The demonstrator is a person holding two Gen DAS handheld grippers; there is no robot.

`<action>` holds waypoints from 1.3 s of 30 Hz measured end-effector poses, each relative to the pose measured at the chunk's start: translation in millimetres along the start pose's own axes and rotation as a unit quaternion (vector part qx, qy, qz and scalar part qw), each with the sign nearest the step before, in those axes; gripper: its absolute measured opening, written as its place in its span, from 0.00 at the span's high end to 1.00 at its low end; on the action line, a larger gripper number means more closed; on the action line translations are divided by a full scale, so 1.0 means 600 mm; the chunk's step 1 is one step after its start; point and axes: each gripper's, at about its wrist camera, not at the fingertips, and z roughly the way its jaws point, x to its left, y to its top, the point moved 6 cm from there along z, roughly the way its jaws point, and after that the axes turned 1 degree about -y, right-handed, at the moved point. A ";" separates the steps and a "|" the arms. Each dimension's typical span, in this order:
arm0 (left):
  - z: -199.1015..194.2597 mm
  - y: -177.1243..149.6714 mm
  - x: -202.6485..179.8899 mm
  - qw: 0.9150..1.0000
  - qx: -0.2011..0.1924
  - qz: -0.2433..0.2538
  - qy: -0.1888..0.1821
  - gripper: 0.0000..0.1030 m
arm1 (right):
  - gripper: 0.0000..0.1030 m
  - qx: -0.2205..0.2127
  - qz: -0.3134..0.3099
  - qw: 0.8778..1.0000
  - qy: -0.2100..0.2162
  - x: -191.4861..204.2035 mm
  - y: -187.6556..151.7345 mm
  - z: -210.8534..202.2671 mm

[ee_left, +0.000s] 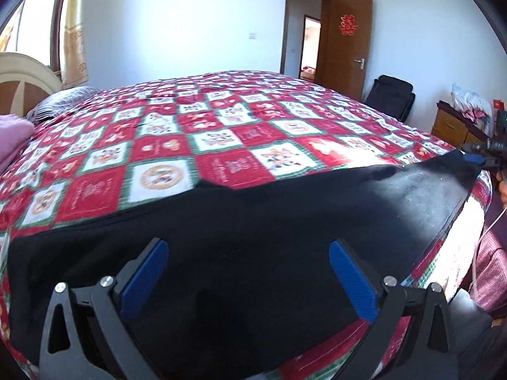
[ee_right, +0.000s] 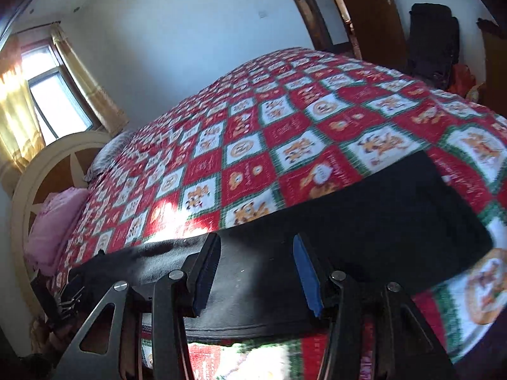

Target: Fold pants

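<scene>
Black pants lie spread flat along the near edge of the bed, on the red, white and green patchwork quilt. My left gripper hovers above the cloth, fingers wide apart, nothing between them. My right gripper likewise stands open over the pants, near their other end. Left of the quilt, a pink pillow rests against the cream headboard. A brown door stands open beyond.

The black pants run under the left tool, hiding their near hem. At three o'clock, the right tool is cut off by the frame edge. The quilt prints are blurred.
</scene>
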 end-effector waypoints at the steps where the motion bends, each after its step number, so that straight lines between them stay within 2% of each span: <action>1: 0.005 0.000 -0.007 1.000 0.003 -0.001 -0.005 0.00 | 0.52 -0.010 0.008 1.000 -0.011 -0.018 0.007 -0.014; 5: 0.020 -0.006 -0.022 1.000 0.014 0.011 0.000 0.00 | 0.52 -0.038 0.064 0.996 -0.059 -0.108 0.028 -0.061; 9: 0.042 -0.024 -0.016 0.999 0.053 0.003 0.011 0.00 | 0.52 -0.035 0.095 0.993 -0.065 -0.159 0.020 -0.071; 11: 0.044 -0.026 -0.019 0.998 0.052 0.015 0.021 0.00 | 0.52 -0.027 0.101 0.992 -0.072 -0.171 0.008 -0.063; 16: 0.044 -0.030 -0.022 0.997 0.061 0.021 0.031 0.00 | 0.52 -0.028 0.100 0.993 -0.065 -0.172 -0.004 -0.056; 19: 0.040 -0.025 -0.020 0.998 0.057 0.008 0.022 0.00 | 0.52 -0.027 0.116 0.992 -0.051 -0.180 -0.007 -0.064; 23: 0.046 -0.029 -0.019 0.998 0.058 0.011 0.031 0.00 | 0.52 -0.023 0.102 0.993 -0.054 -0.174 -0.014 -0.063; 30: 0.049 -0.029 -0.021 0.997 0.060 0.020 0.037 0.00 | 0.52 -0.035 0.106 0.993 -0.038 -0.175 -0.004 -0.038; 35: 0.050 -0.029 -0.021 0.997 0.060 0.021 0.039 0.00 | 0.52 -0.032 0.091 0.994 -0.047 -0.172 0.002 -0.029; 39: 0.047 -0.031 -0.019 0.997 0.061 0.018 0.034 0.00 | 0.52 -0.031 0.110 0.993 -0.031 -0.177 0.004 -0.039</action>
